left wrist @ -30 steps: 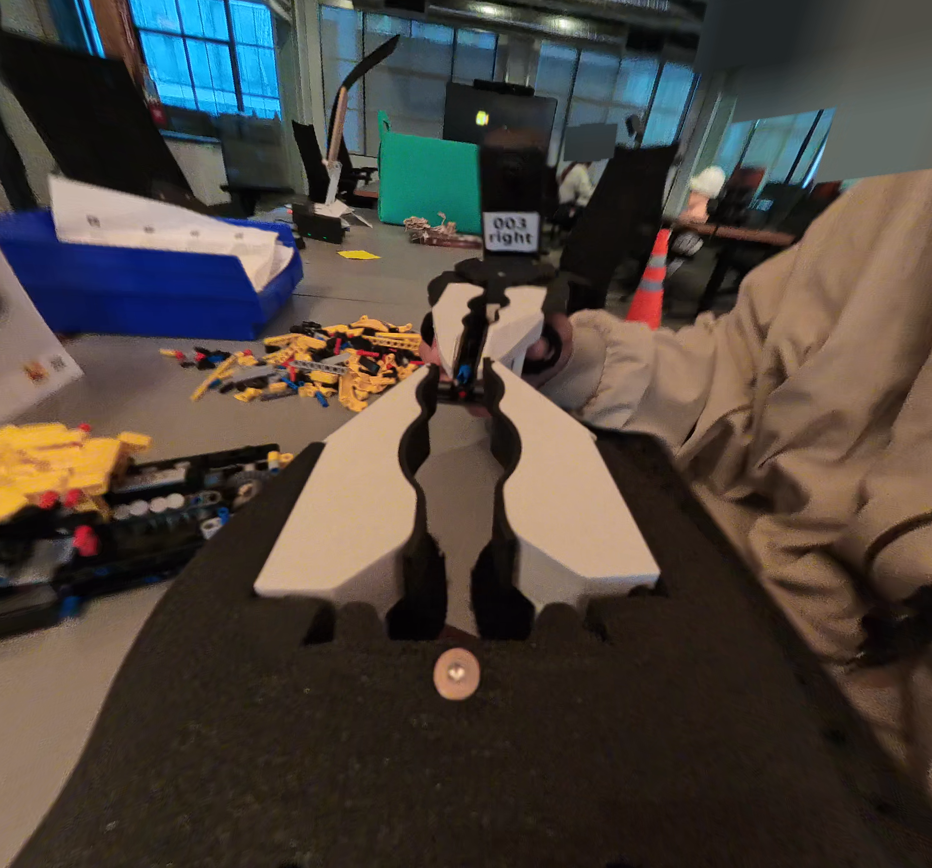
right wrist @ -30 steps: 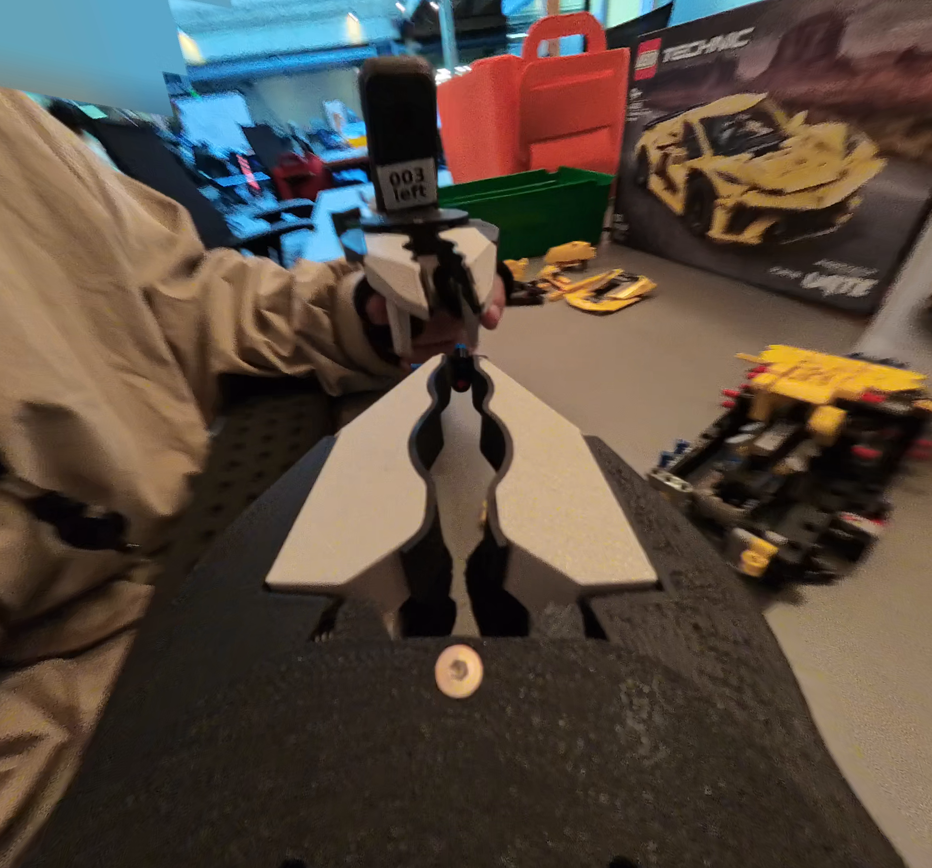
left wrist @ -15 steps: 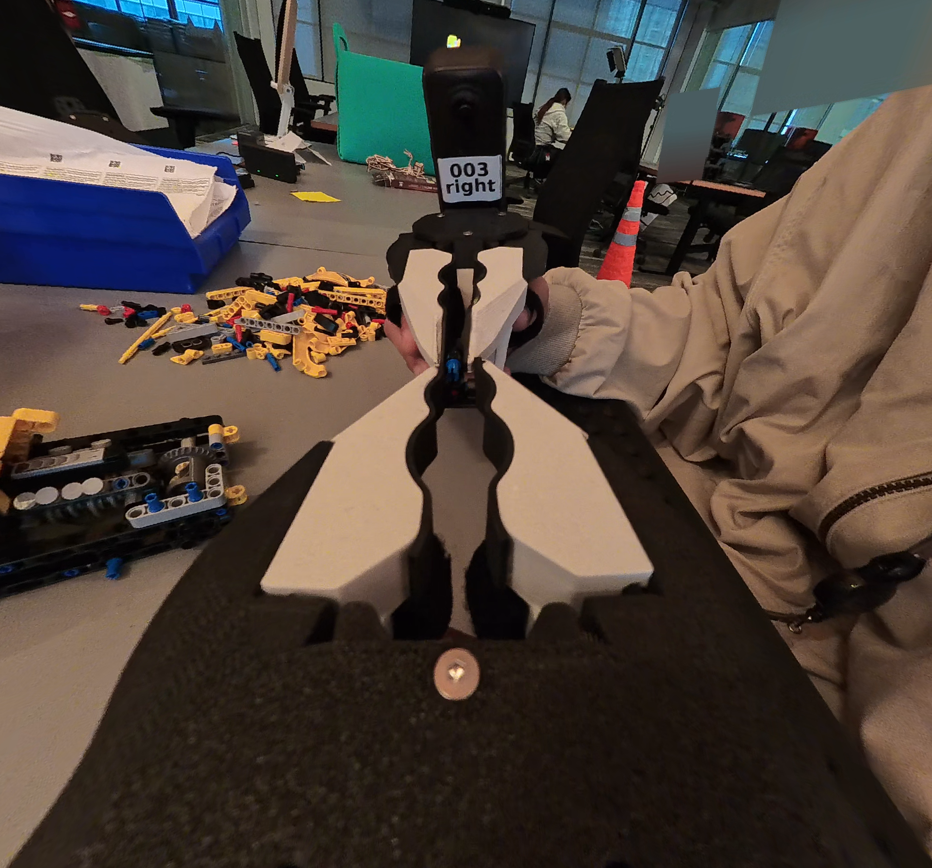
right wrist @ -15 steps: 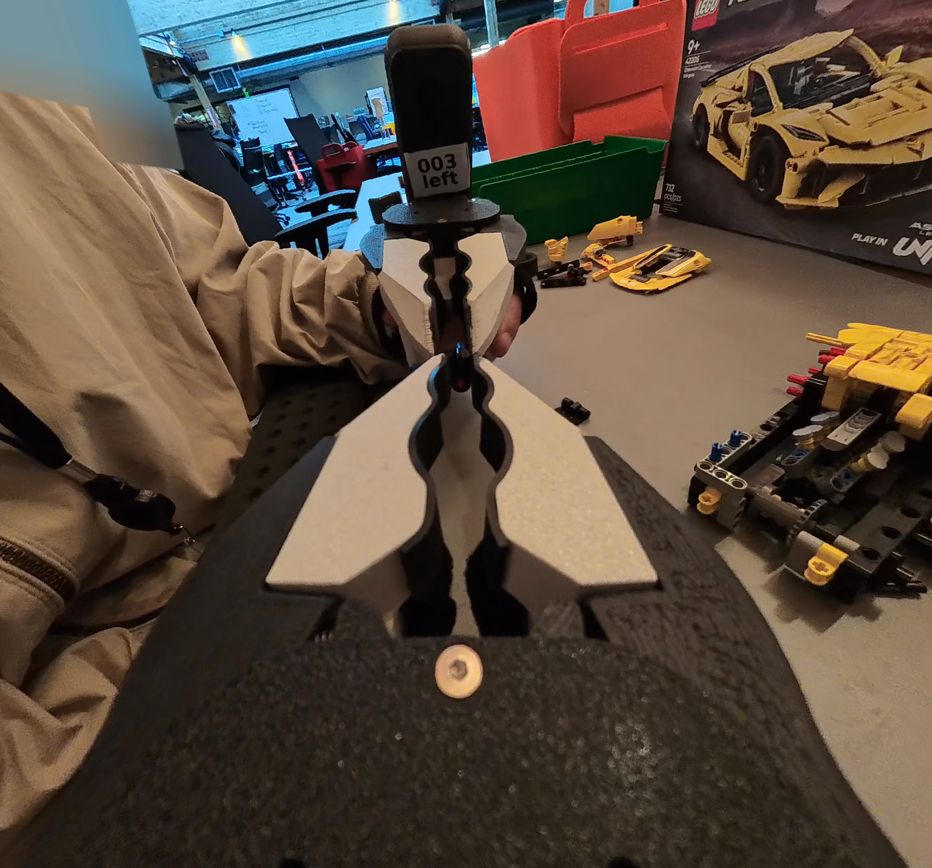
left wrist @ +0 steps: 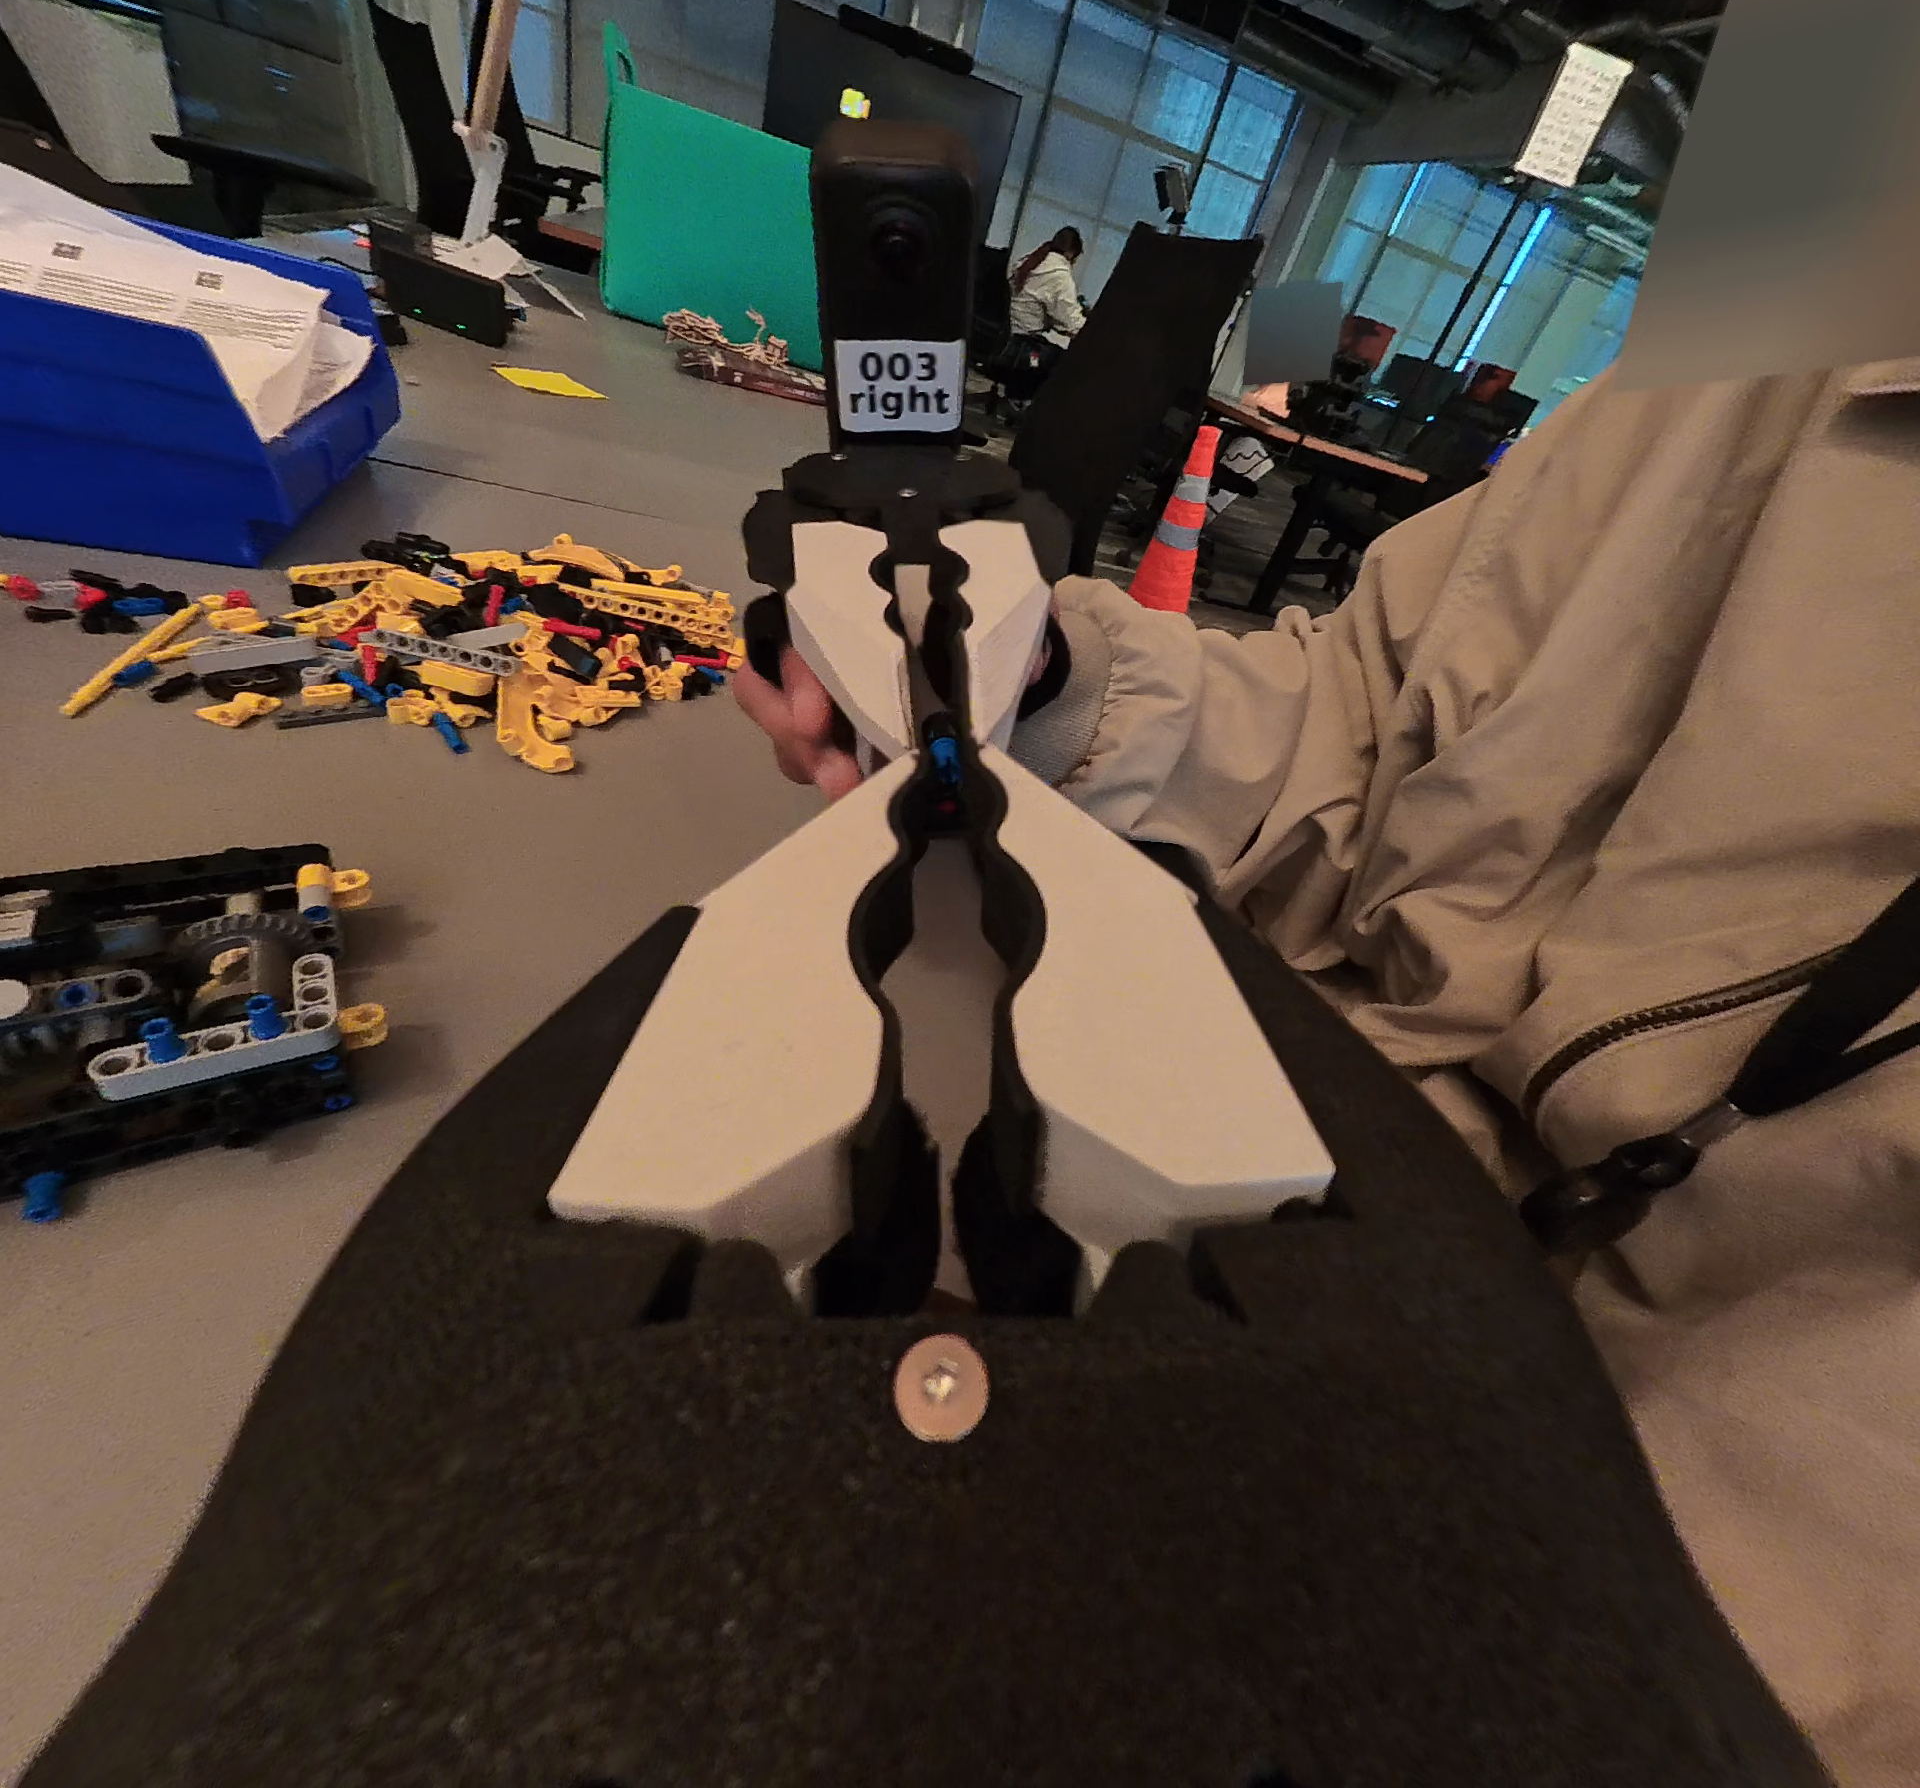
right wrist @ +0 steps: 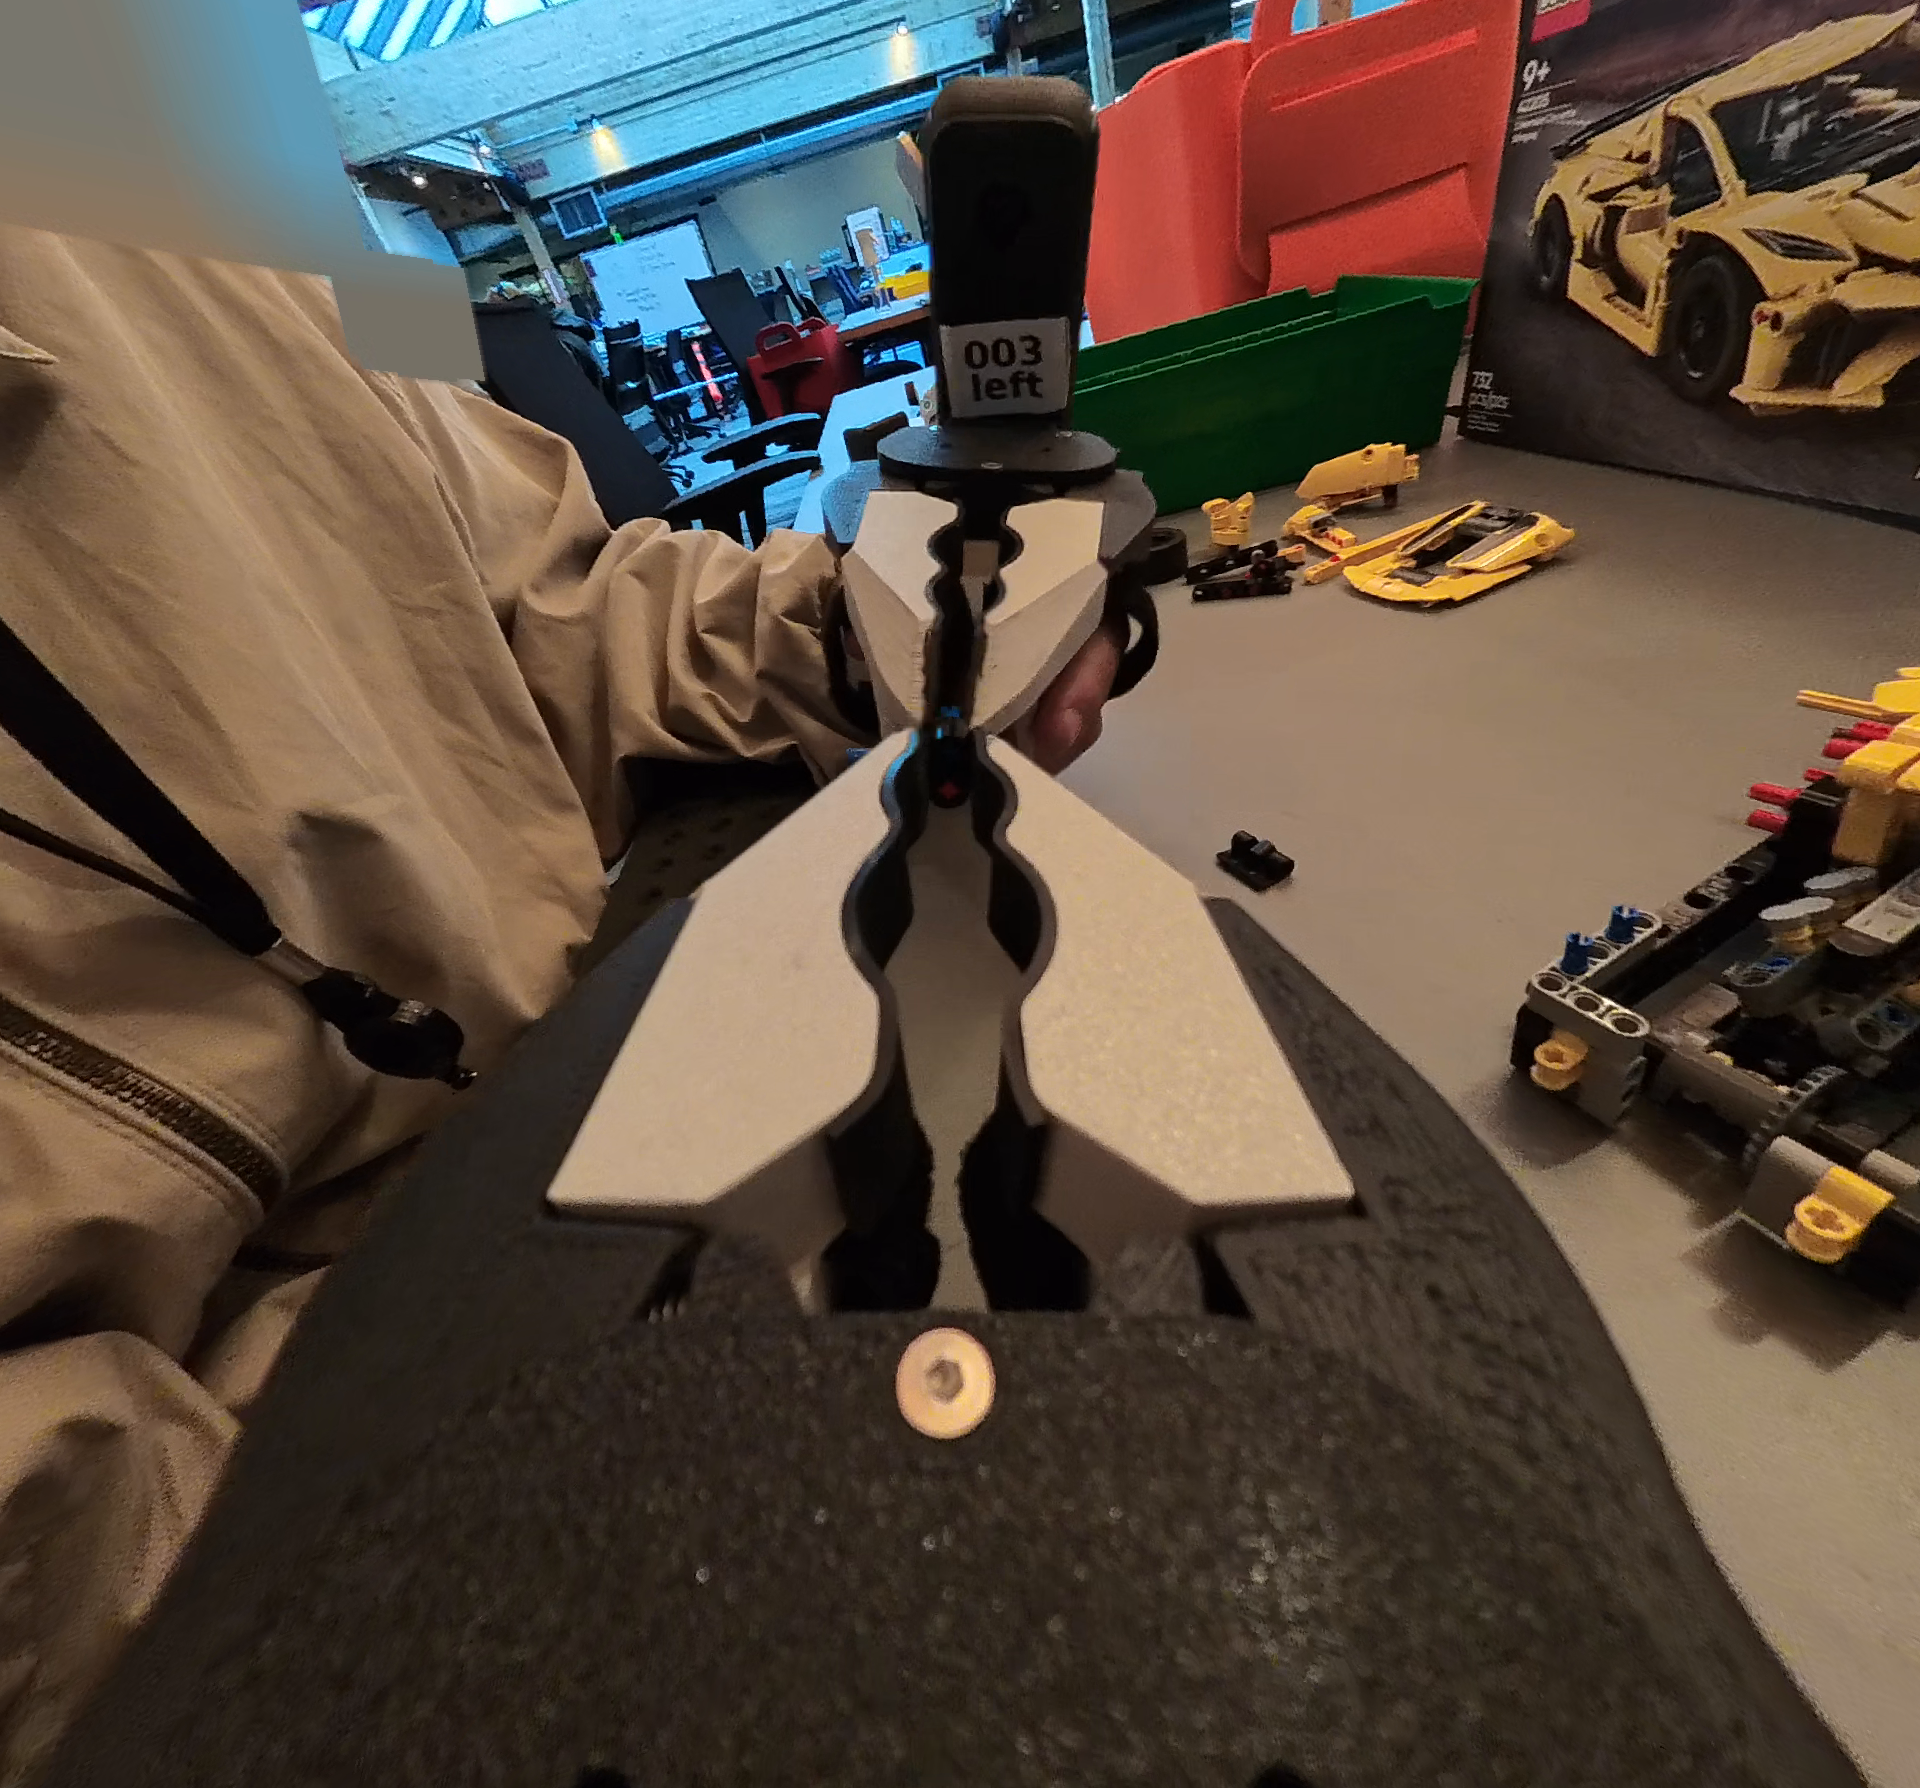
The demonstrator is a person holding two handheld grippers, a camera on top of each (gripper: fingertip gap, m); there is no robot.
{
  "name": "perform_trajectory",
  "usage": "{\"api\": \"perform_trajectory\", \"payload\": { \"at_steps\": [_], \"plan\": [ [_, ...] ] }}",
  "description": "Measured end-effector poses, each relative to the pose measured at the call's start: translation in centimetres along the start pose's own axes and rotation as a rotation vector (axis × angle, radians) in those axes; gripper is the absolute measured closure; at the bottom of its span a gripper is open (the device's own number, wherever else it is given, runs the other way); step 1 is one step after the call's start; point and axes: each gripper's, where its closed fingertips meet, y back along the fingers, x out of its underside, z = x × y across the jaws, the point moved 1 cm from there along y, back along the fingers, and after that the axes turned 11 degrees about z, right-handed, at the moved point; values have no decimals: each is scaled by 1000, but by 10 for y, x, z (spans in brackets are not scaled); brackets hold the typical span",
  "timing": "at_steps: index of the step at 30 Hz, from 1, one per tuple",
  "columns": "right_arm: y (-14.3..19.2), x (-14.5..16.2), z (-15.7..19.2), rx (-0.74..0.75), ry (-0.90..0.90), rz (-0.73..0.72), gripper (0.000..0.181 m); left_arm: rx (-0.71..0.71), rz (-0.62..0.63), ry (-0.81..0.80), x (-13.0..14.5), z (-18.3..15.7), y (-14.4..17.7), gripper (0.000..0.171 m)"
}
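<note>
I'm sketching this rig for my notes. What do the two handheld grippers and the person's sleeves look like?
Both the left gripper and the right gripper have white angular fingers with wavy black inner edges on a grainy black body with one silver screw. Each carries a black camera bearing a white label. The beige jacket sleeves have ribbed cuffs.

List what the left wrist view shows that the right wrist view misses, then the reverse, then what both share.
Left wrist view only: blue bin with papers, loose pile of bricks, green divider, orange cone.

Right wrist view only: orange bag, green bin, toy car box, yellow body panels.

Both: the left tool and right tool tip to tip, each pinching a small pin, and the part-built chassis.
</note>
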Motion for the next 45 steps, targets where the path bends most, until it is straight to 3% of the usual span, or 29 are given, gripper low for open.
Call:
{"api": "perform_trajectory", "payload": {
  "at_steps": [10, 27, 29, 30, 31, 32, 35, 37, 39, 42, 45],
  "plan": [
    [0, -1, -3, 18, -1, 14, 175, -124, 50, -183, 1, 3, 2, 169],
    [3, 2, -2, 4, 10, 47, 175, -143, 126, -290, 7, -1, 10, 171],
    [60, -24, -14, 9, -67, -193, 176, -187, -14, -225, -13, 14, 48, 171],
    [80, -24, -24, 71, -76, -233, 176, -225, -60, -218, -22, 21, 60, 171],
    [73, -13, -30, 116, -70, -169, 175, -248, -53, -235, -23, 24, 58, 171],
    [55, -13, -24, 66, -72, -142, 175, -224, -23, -235, -19, 22, 47, 171],
    [19, -4, -19, 80, 17, -14, 175, -145, -7, -137, -9, 19, 21, 171],
    [32, -26, -9, 25, 32, -185, 175, -159, -9, -72, -5, 22, 15, 171],
    [39, -33, -13, 151, 137, -254, 176, -168, -64, 4, -10, 25, 14, 169],
    [31, -30, -16, 251, 228, -212, 175, -19, -110, 185, -15, 19, 7, 152],
    [21, -22, -18, 317, 314, -141, 175, 39, -123, 265, -13, 20, 1, 150]
  ]
}}
